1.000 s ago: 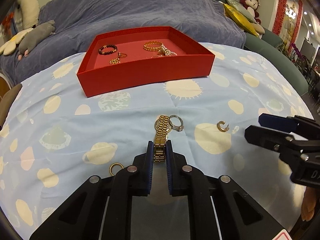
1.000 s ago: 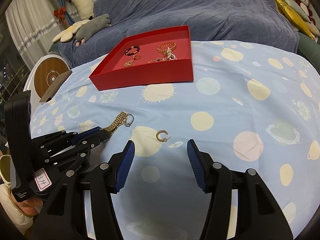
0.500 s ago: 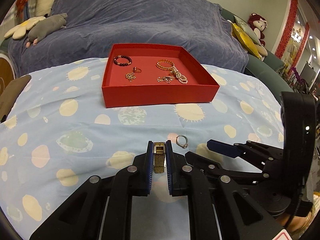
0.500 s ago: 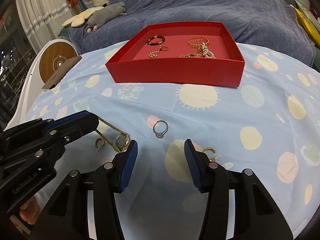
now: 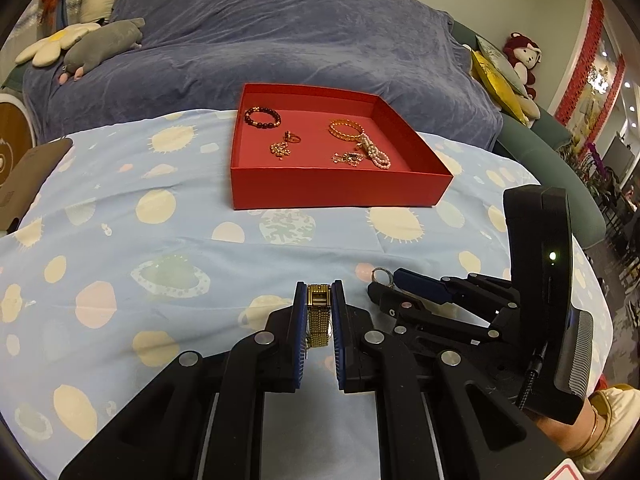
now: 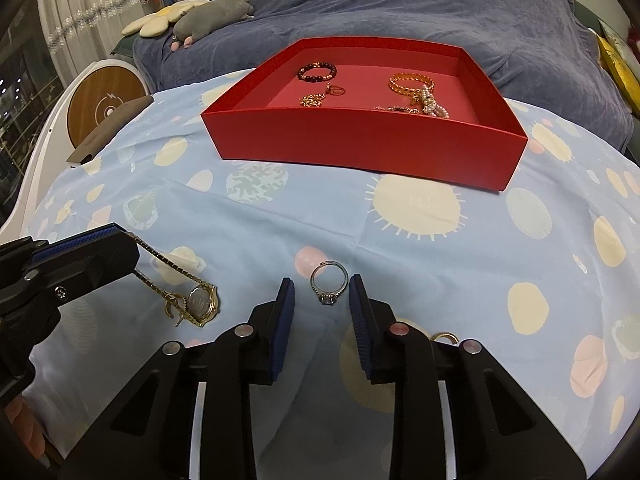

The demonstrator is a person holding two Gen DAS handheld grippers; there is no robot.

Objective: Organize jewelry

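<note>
The left gripper (image 5: 319, 300) is clamped on the band of a gold watch (image 5: 318, 318). Seen from the right wrist view, the band runs out from the left gripper and the watch face (image 6: 202, 303) hangs down close to the patterned cloth on the surface (image 6: 440, 264); whether it touches the cloth cannot be told.

The right gripper (image 6: 320, 292) stands open, its jaws either side of a silver ring (image 6: 329, 282) lying flat on the cloth. The ring sits between the fingertips without touching either pad. A small gold earring (image 6: 443, 337) lies just beside the right finger, partly hidden behind it.

The red tray (image 6: 360, 142) rests farther back on the surface, well apart from both grippers. It holds a dark bead bracelet (image 6: 317, 72), a gold bangle (image 6: 411, 83), a pearl strand (image 6: 432, 107) and smaller gold pieces.
</note>
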